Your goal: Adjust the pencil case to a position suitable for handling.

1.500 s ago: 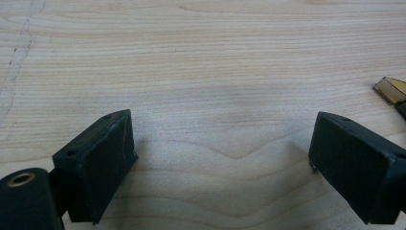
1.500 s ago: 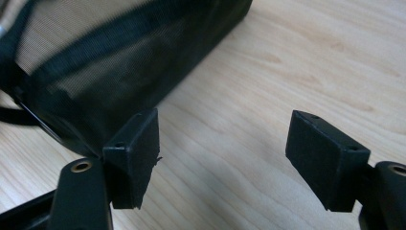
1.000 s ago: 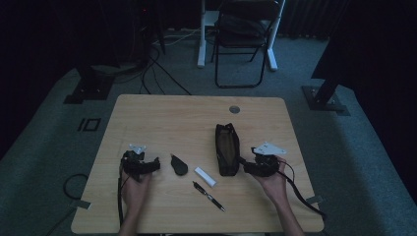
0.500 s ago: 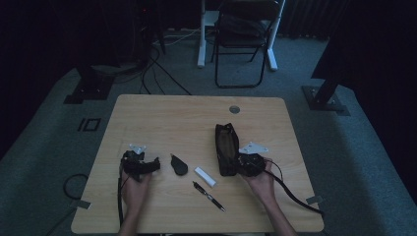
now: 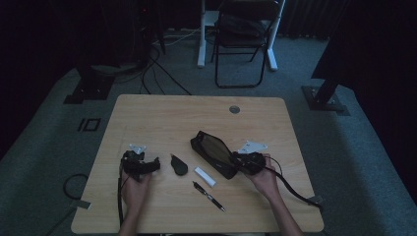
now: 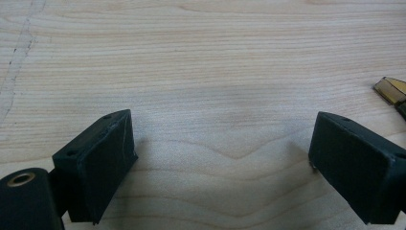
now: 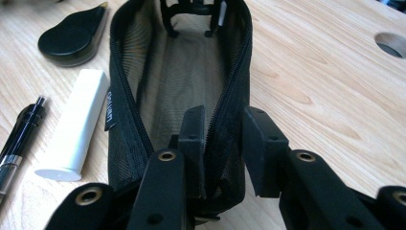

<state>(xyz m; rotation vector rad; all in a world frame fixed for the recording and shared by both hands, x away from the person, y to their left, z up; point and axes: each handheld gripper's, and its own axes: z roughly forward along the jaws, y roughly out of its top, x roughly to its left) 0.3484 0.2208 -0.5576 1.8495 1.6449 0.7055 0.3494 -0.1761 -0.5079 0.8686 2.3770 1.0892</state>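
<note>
An open black mesh pouch [image 5: 210,149] [image 7: 182,72] lies aslant at the table's middle right, its mouth gaping. My right gripper [image 5: 236,161] [image 7: 225,117] straddles the pouch's near right wall, one jaw inside and one outside. Its jaws have just been closing, and a slack gap still shows around the zipper edge. At the front left, my left gripper [image 5: 156,163] [image 6: 220,124] stands open over bare wood. Between the two grippers lie a black teardrop-shaped object [image 5: 179,165] [image 7: 72,36], a white eraser [image 5: 204,176] [image 7: 76,129] and a black pen [image 5: 209,189] [image 7: 19,134].
The wooden table [image 5: 162,118] has a round cable hole [image 5: 234,109] [image 7: 390,44] near its far edge. Behind it stand a folding chair [image 5: 246,44] and cables [image 5: 162,69] on the carpet. The amber tip [image 6: 390,91] of the teardrop object shows in the left gripper view.
The right gripper moved left onto the pouch and its jaws narrowed around the wall. The pouch's far end swung left and its mouth gaped open. The left gripper stayed put.
</note>
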